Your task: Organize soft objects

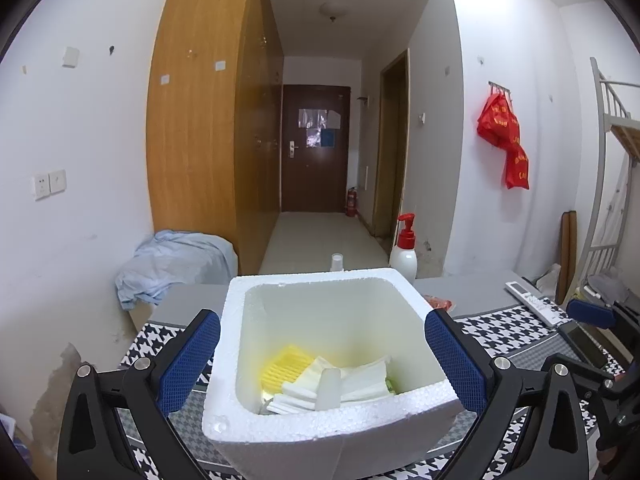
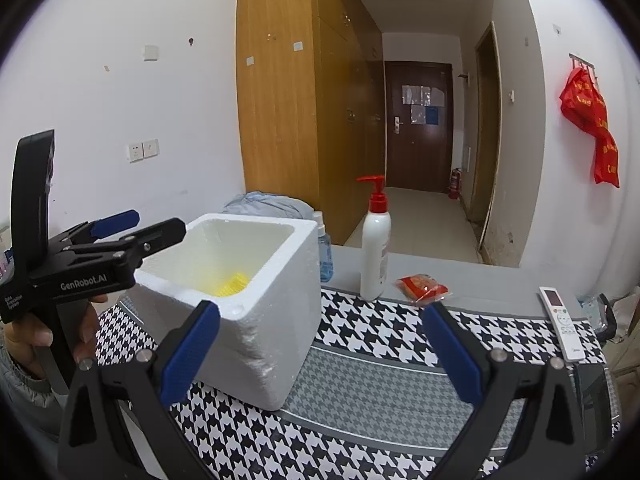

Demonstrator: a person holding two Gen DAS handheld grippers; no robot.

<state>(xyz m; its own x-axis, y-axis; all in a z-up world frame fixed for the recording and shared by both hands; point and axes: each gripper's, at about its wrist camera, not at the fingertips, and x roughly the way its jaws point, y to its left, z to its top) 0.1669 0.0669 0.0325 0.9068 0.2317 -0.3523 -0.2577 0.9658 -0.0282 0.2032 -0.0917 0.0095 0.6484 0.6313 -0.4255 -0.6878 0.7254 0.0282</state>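
Directly ahead of the left tongs [image 1: 322, 360], in the left wrist view, a white foam box [image 1: 320, 436] stands on the houndstooth-covered table [image 1: 508, 320], its near rim between the two blue pads, which stand wide and clear of its walls, gripping nothing. Inside, on the bottom, lie a yellow ribbed sponge [image 1: 284, 368], several folded white cloths [image 1: 360, 384] and a small translucent bottle [image 1: 329, 388] propped upright among them. Beyond the box's far wall a pump bottle [image 1: 404, 252] with a red top shows, and the right tongs [image 1: 592, 316] reach in from the right edge.

From the right wrist view, the right tongs [image 2: 320, 354] are spread wide with nothing between the pads. The foam box [image 2: 272, 312] sits ahead and to their left, the yellow sponge [image 2: 232, 284] just visible inside. Left of it, a hand [image 2: 40, 340] holds the left tongs [image 2: 156, 224] over the box's near rim. Ahead of the right tongs lie a red packet [image 2: 420, 286] and a white remote [image 2: 560, 320], with the pump bottle [image 2: 374, 248] and a blue spray bottle [image 2: 324, 252] beside the box.
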